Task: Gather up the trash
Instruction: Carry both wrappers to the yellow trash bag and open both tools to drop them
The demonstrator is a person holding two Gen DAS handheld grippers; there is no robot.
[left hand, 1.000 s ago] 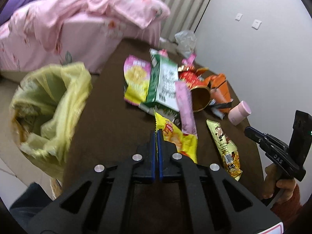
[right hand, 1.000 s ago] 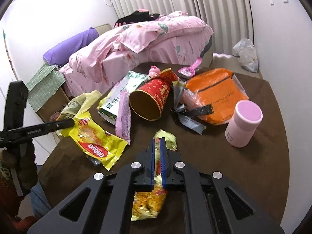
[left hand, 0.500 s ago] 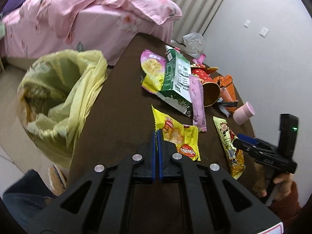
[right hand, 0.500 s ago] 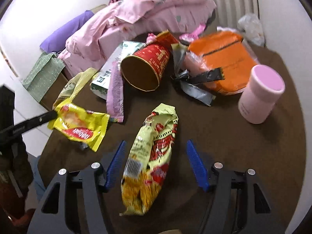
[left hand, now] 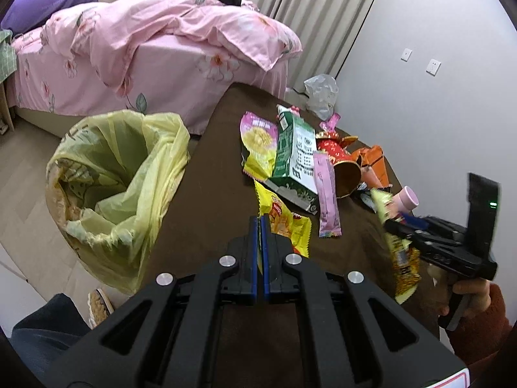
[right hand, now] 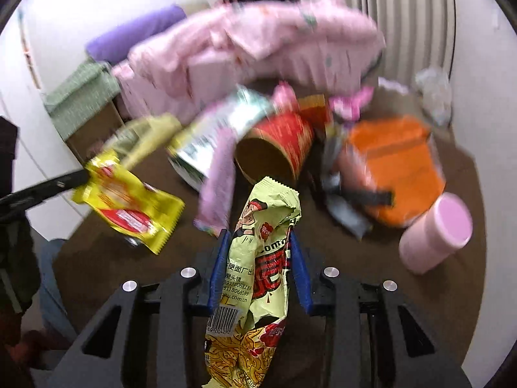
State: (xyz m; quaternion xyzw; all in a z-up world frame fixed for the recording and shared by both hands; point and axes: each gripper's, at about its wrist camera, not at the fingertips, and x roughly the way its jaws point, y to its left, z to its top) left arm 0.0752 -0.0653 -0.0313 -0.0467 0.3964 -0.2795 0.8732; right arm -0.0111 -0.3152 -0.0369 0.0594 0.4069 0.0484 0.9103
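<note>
— While the left tongs stayed clenched, what did they hold?

— A yellow snack bag, pinched by its edge at lower centre of the left view. The right view showed it at the left, hanging clear of the brown counter.

— And the right tongs?

— Their jaws had just been closing, with a pale green noodle packet between them. Both blue pads lay against its sides, so they were grasping it. The left view showed it at the right edge, lifted off the counter.

— Where was the bin?

— A bin lined with a yellow bag stood on the floor at the left of the left view, just beside the counter's edge, its mouth open.

— What lay on the counter?

— A green and white carton, a pink wrapper lying partly across it, a red paper cup on its side with its mouth toward the camera, an orange pouch and an upright pink cup at the right. A bed with a pink quilt filled the upper left.
</note>
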